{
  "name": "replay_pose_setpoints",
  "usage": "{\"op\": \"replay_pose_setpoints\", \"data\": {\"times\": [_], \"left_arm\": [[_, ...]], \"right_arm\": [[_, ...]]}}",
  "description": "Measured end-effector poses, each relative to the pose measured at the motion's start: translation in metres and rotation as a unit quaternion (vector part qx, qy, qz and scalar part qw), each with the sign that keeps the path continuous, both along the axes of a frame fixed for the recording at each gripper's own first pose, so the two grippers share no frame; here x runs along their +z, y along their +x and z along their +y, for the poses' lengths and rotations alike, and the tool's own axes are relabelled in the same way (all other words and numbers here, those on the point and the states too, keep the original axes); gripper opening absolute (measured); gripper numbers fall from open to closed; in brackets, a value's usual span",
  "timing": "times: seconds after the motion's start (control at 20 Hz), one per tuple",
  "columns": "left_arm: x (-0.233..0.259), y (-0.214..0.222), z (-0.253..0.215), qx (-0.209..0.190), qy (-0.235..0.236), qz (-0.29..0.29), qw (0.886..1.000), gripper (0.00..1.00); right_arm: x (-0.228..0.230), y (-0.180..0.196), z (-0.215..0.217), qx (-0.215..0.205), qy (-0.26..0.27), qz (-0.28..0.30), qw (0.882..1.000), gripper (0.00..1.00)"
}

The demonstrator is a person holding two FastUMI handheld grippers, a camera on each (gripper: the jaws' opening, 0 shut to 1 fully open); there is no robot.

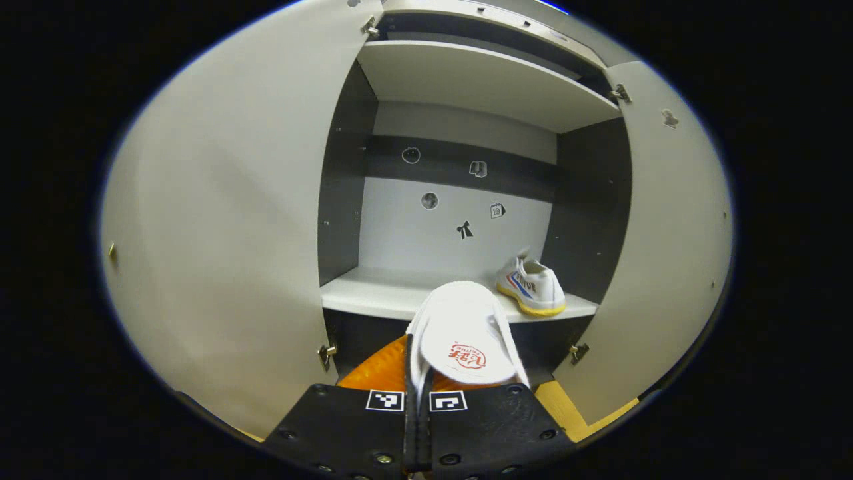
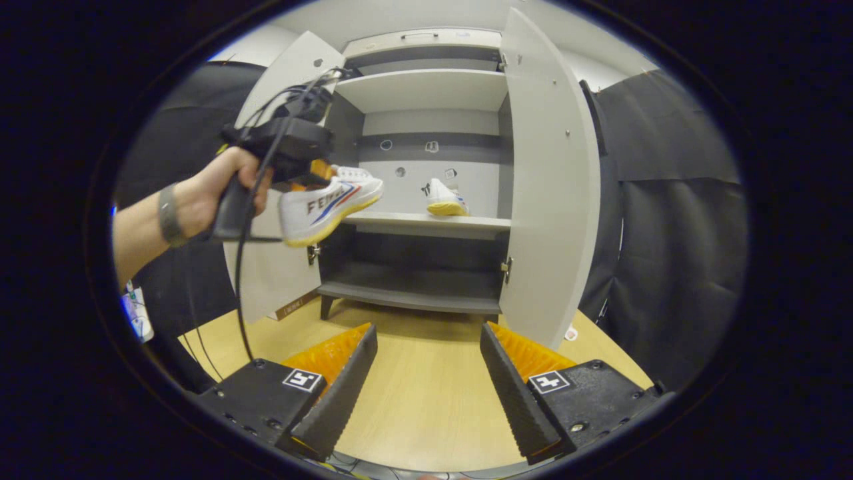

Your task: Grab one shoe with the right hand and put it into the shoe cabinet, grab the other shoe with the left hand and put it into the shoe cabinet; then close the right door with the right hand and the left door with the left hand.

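Looking along the left gripper view first, the left gripper (image 1: 418,400) is seen at the bottom centre, its two fingers pressed together on the collar of the second shoe (image 1: 463,340), whose insole faces the camera. The shoe is held in the air in front of the shoe cabinet (image 1: 466,73), not yet over the middle shelf (image 1: 373,293). At centre right of the frame, the first shoe (image 1: 533,287) already stands on that shelf, near the right inner wall. The left door (image 1: 220,233) and the right door (image 1: 673,233) are both swung wide open.

Turning to the right gripper view, the right gripper (image 2: 426,380) is shown at the bottom with its fingers spread apart and nothing between them, hovering above the wooden floor (image 2: 426,400). In the upper left, a hand (image 2: 213,193) carries the other gripper with the second shoe clamped in it, toe pointing toward the cabinet opening. The first shoe is visible on the shelf at centre.

Progress is judged as follows: the right-hand placement is done, the left-hand placement is under way, and both doors are left to be closed.
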State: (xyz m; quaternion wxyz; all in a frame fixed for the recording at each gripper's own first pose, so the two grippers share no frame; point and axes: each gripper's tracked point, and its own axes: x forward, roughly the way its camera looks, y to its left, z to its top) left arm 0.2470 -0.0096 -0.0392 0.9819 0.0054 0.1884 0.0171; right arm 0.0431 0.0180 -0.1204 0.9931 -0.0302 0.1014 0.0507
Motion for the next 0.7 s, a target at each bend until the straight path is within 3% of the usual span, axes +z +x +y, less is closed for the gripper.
{"op": "replay_pose_setpoints", "data": {"times": [0.25, 0.5, 0.7], "left_arm": [[-0.013, 0.091, 0.006, 0.029, 0.009, 0.072, 0.997, 0.00], [-0.041, 0.142, 0.015, 0.047, 0.038, 0.133, 0.989, 0.00], [-0.057, 0.151, 0.009, 0.054, 0.007, 0.199, 0.978, 0.00]], "right_arm": [[0.000, -0.002, -0.008, -0.014, -0.002, 0.002, 1.000, 0.98], [-0.006, -0.008, -0.023, -0.027, -0.027, 0.008, 0.999, 0.98], [-0.016, -0.012, -0.027, -0.036, -0.035, 0.017, 0.999, 0.98]]}}
